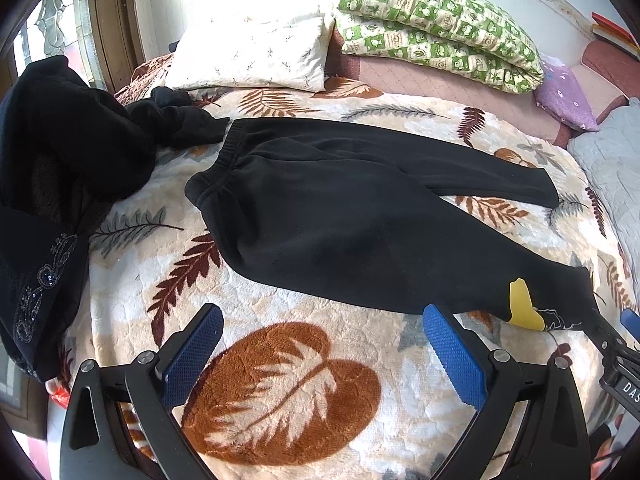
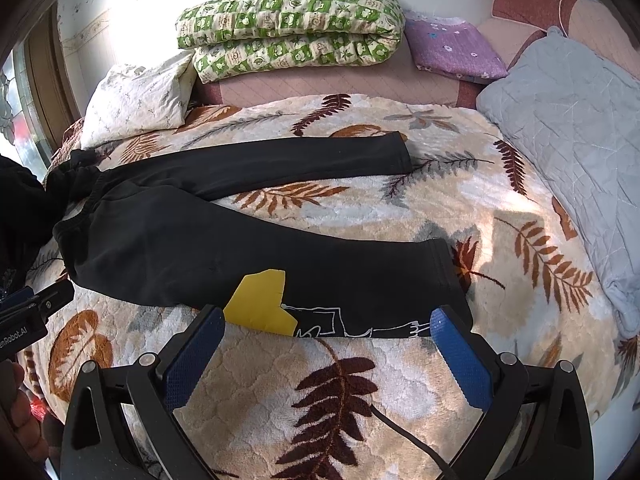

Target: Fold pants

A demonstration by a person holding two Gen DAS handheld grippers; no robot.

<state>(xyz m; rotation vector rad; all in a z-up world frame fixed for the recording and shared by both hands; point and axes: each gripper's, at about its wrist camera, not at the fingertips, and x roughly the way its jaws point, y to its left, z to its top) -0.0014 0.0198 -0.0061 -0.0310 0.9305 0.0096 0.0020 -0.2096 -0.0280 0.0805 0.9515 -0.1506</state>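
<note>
Black pants (image 1: 340, 220) (image 2: 200, 248) lie spread flat on the leaf-patterned blanket (image 1: 280, 380) (image 2: 340, 392), waistband to the left, both legs reaching right. The near leg carries a yellow patch (image 1: 522, 306) (image 2: 260, 304) and white line art close to its cuff. My left gripper (image 1: 322, 320) hovers open over bare blanket just in front of the near leg. My right gripper (image 2: 324, 320) hangs open at the near leg's lower edge, its blue pads (image 2: 460, 356) straddling the yellow patch and the cuff. Nothing sits between either pair of fingers.
A heap of black clothes (image 1: 52, 184) lies at the left. A white pillow (image 1: 248, 56), a green checked quilt (image 2: 292, 28), a purple cushion (image 2: 452, 48) and a grey quilted cover (image 2: 572, 140) line the back and right. A cable (image 2: 404, 436) trails under the right gripper.
</note>
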